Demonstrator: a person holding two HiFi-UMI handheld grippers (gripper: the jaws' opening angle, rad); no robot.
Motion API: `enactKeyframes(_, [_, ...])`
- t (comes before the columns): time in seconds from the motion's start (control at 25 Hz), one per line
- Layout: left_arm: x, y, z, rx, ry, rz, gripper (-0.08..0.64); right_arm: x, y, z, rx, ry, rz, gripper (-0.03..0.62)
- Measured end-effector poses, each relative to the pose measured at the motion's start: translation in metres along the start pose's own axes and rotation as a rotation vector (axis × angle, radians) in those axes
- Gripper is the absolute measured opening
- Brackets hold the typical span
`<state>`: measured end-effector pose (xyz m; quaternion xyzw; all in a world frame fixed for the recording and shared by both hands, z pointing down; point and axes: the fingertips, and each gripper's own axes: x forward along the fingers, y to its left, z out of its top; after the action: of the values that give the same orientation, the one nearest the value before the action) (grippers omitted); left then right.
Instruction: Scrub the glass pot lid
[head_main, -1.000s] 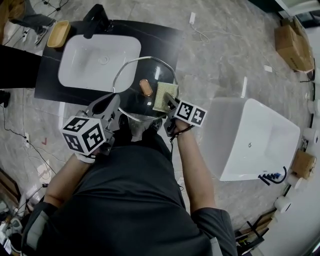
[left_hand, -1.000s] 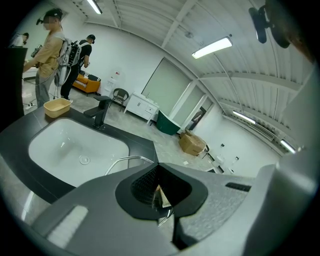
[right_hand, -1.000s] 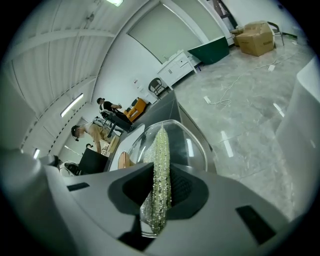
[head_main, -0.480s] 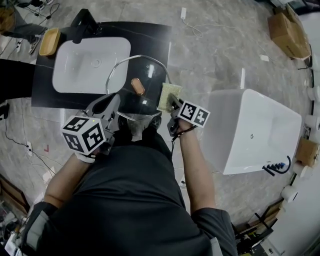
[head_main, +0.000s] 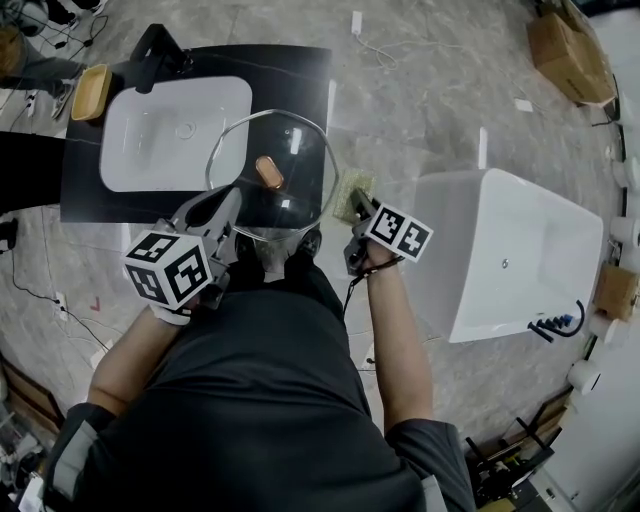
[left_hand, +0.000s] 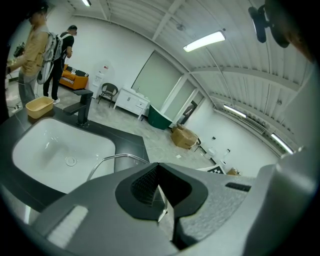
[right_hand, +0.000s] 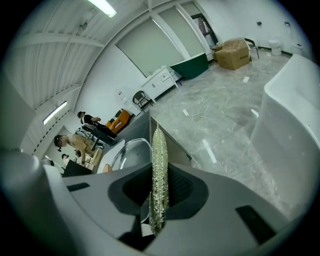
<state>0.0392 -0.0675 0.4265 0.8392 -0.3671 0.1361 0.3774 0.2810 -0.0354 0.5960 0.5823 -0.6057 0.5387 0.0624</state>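
Observation:
In the head view the glass pot lid (head_main: 290, 165) with its wooden knob (head_main: 268, 171) is held up over the edge of the black counter. My left gripper (head_main: 228, 207) is shut on the lid's near rim; in the left gripper view the metal rim (left_hand: 120, 158) runs in between the jaws (left_hand: 159, 189). Just to the right of the lid, my right gripper (head_main: 358, 206) is shut on a yellow-green sponge (head_main: 354, 194), apart from the glass. The sponge (right_hand: 159, 165) shows edge-on in the right gripper view, with the lid (right_hand: 129, 151) behind it to the left.
A white sink (head_main: 175, 130) sits in the black counter (head_main: 300, 70), with a black faucet (head_main: 155, 50) and a yellow basket (head_main: 90, 92) at its far side. A white bathtub (head_main: 510, 265) stands on the right. Cardboard boxes (head_main: 568, 45) lie far right. People (left_hand: 37, 50) stand beyond the counter.
The right gripper has carried the sponge rightward off the lid's surface to beside its right rim. The left gripper keeps its hold on the lid.

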Motion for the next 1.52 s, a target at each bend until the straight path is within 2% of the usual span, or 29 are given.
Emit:
enactKeyframes(0.16, [-0.007,0.01,-0.001,-0.031,-0.007,0.019,0.0,-0.011,0.055,-0.006,-0.102,-0.008,0.141,0.063])
enactKeyframes(0.4, [-0.024,0.029,-0.001,-0.057,-0.03,0.062,0.0,0.005,0.152,-0.092,-0.197,0.134,0.363,0.063])
enactKeyframes(0.52, [-0.033,0.039,0.001,-0.066,-0.045,0.087,0.0,0.025,0.187,-0.123,-0.251,0.189,0.413,0.063])
enactKeyframes(0.68, [-0.045,0.05,0.002,-0.069,-0.056,0.113,0.0,0.064,0.197,-0.144,-0.284,0.229,0.362,0.063])
enactKeyframes(0.88, [-0.055,0.064,0.0,-0.071,-0.044,0.121,0.0,0.084,0.198,-0.144,-0.291,0.231,0.282,0.063])
enactKeyframes(1.04, [-0.047,0.055,0.003,-0.051,-0.034,0.082,0.0,0.078,0.176,-0.142,-0.275,0.222,0.228,0.064])
enactKeyframes(1.52, [-0.018,0.023,0.003,-0.011,-0.001,0.018,0.0,0.044,0.105,-0.122,-0.227,0.161,0.157,0.064])
